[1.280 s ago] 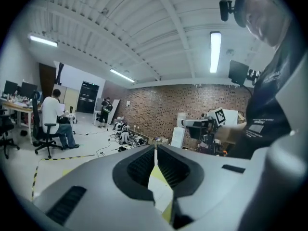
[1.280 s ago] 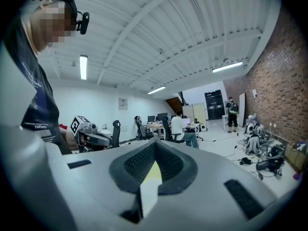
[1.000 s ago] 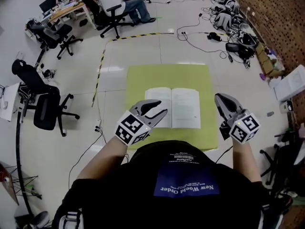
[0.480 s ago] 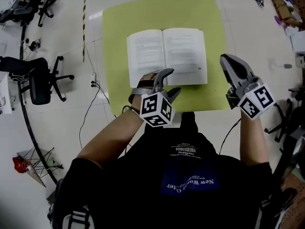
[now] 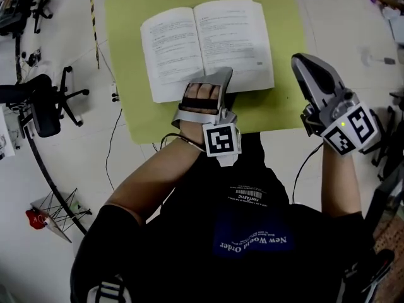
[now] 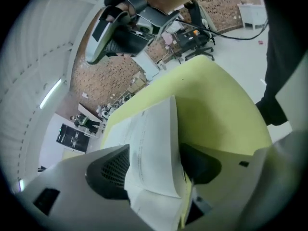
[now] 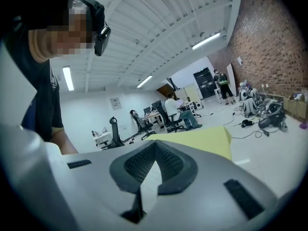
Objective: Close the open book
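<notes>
The open book [image 5: 205, 43] lies on a green mat [image 5: 126, 17] on the floor, its near edge between the left hand-held gripper [image 5: 207, 84]'s wide jaws, which have just been opening and maybe don't pinch it, while the right hand-held gripper [image 5: 300, 62], right of the book, is closed.

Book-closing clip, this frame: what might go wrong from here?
1. The jaws of the left gripper have just been opening and straddle the book at its near edge without pressing; pinching there may crease leaves rather than swing the half over.
2. The right gripper is shut, off to the side; nothing steadies the book, which may slide on the green surface.
</notes>
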Action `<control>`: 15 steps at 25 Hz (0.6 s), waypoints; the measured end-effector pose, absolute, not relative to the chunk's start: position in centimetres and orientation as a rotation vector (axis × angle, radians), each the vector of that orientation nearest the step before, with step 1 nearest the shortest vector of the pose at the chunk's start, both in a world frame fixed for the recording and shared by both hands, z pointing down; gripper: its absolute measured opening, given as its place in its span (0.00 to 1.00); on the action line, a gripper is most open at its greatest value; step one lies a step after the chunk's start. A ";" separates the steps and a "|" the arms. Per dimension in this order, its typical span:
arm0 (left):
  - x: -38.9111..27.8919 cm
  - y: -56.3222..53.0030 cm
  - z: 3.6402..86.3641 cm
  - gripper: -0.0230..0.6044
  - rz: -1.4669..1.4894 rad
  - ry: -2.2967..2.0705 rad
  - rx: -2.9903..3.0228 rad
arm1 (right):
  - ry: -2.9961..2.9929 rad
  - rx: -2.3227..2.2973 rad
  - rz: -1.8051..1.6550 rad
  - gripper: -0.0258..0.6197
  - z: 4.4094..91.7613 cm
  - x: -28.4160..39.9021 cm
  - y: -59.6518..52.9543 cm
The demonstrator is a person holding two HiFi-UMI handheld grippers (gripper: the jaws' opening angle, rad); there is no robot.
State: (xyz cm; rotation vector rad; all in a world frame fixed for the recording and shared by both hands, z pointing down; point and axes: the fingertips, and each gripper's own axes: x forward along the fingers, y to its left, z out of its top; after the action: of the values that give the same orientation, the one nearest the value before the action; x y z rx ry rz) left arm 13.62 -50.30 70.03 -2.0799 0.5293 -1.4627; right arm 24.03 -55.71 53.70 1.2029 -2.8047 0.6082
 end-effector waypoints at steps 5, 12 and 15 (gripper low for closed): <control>13.9 -50.1 70.2 0.54 -1.507 0.509 -1.960 | -2.798 1.237 0.615 0.01 53.6 25.2 -55.0; 14.1 -49.6 70.3 0.45 -1.480 0.484 -2.123 | -2.787 1.248 0.611 0.01 53.6 25.6 -54.5; 14.1 -50.0 68.6 0.37 -1.401 0.567 -2.222 | -2.777 1.252 0.612 0.01 53.4 26.1 -54.4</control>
State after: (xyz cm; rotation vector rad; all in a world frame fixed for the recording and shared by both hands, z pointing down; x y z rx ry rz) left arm 14.09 -49.97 68.64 -2.2224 0.5669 -1.4008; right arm 26.09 -54.37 53.40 1.2516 -2.7768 0.6117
